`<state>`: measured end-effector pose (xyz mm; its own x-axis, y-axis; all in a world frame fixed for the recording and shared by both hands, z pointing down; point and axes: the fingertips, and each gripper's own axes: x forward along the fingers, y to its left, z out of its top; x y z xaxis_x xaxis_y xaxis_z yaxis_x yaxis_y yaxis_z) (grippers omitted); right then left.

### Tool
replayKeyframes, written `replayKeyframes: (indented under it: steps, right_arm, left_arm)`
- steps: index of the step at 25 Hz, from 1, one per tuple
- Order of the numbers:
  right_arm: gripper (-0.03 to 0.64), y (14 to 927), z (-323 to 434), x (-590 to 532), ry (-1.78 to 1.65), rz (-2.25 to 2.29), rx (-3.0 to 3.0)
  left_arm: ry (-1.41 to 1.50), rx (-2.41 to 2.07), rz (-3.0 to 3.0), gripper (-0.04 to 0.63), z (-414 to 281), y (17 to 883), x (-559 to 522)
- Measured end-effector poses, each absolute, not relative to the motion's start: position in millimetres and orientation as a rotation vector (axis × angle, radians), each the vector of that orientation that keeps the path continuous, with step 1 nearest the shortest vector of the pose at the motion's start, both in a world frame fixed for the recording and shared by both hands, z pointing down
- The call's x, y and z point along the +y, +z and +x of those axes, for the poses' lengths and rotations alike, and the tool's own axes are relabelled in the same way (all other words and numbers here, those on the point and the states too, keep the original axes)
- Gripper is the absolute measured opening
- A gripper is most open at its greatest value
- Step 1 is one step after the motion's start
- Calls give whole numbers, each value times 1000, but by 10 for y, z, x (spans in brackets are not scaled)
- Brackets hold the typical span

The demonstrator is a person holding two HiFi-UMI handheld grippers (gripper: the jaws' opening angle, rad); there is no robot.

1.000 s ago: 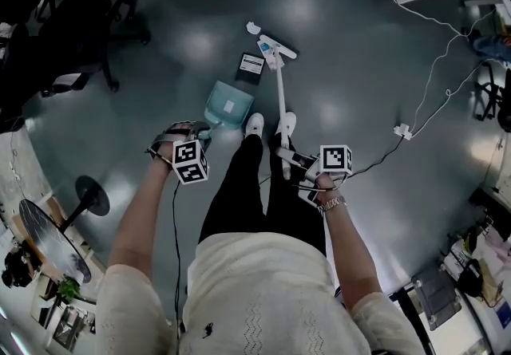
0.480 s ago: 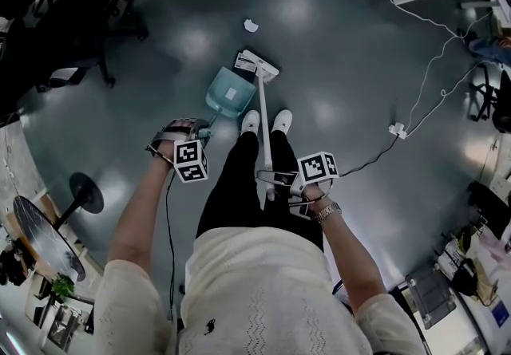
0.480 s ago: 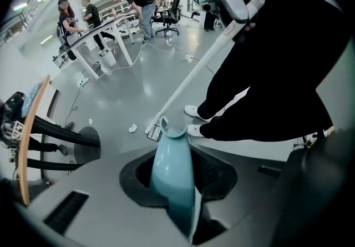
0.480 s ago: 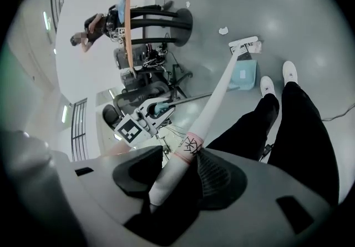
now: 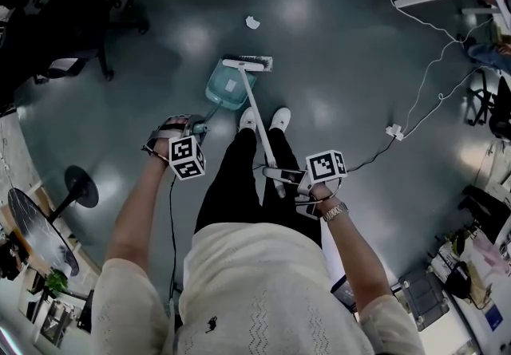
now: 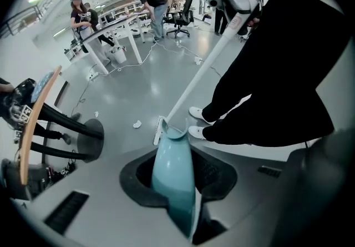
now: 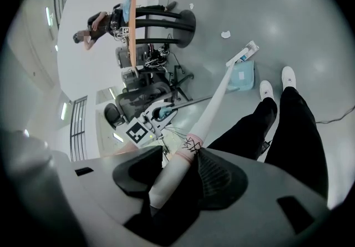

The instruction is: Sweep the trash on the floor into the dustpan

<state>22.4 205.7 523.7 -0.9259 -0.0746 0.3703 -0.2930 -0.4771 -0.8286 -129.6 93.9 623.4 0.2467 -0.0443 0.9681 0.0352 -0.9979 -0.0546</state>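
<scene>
Fingers (image 6: 224,169) of the left gripper (image 5: 196,132) are clenched on the light blue handle of the dustpan (image 5: 226,88). In the left gripper view I see this handle run straight out between them. The pan sits on the grey floor (image 5: 343,42), just in front of the person's white shoes (image 5: 279,117), and its open mouth faces away from the feet.

On the right gripper (image 5: 289,178), the fingers (image 7: 224,176) are closed around the upper end of the white broom (image 5: 259,118), just beside a black scribble mark on the shaft. From there the shaft slants down to the broom head (image 5: 247,64). The head lies across the far edge of the pan, touching it or very near; from the head view I cannot say which.

Inside the pan I see a pale patch, perhaps a label or a piece of trash. One crumpled white scrap (image 5: 252,22) lies on the floor beyond the broom head, apart from it.
</scene>
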Motion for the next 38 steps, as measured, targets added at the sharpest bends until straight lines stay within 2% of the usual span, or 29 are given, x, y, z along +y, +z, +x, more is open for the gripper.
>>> replayKeyframes:
  steps: [7,16,27,32,38]
  right_arm:
    - [202,5153,560,1737,2589,633,-1628]
    - [202,5116,602,1425,2526,690,-1714]
    - [204,5476,611,1611,2494,754,-1700]
    - [202,5527,337,2034,2590,711,-1651]
    - [202,5609,-476,2414,2558,596,-1660]
  left_arm:
    - [-1863,-24,-2407,94,-1629,6021,1352]
    - [-1933,-26,-2382,94,-2209,5993,1814]
    - [-1844,-230,-2317,94,-2393,6240,2101]
    - [-1842,-313,-2335,94,-2579,6295,2094]
    - [-1933,-252,-2268,94,-3001,6456,1621]
